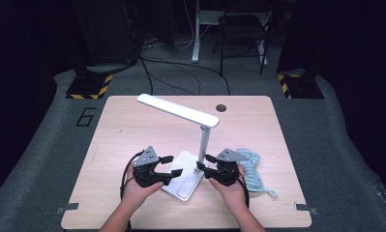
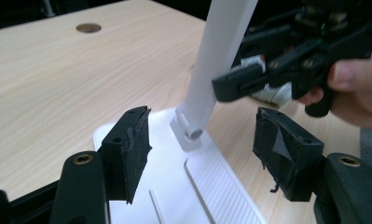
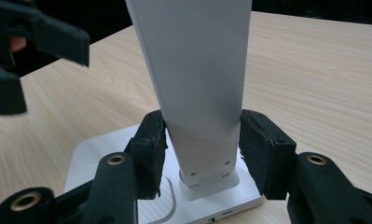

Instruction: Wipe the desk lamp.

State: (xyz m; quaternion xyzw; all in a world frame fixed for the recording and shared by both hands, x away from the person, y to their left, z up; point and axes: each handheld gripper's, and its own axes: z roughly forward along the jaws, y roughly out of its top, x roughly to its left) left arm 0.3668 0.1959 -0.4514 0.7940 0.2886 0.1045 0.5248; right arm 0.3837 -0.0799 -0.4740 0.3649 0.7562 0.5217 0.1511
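Hand-held gripper on the right (image 3: 203, 154) is clamping the white lamp's post (image 3: 200, 93) low near its hinge; the left one (image 2: 202, 156) is hovering wide open, empty, over the base (image 1: 183, 181) on the worktop (image 1: 132, 121). It should pin that base before any folding.

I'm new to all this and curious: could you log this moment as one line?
right gripper: shut on lamp stem near hinge | left gripper: open over lamp base | lamp upright on table
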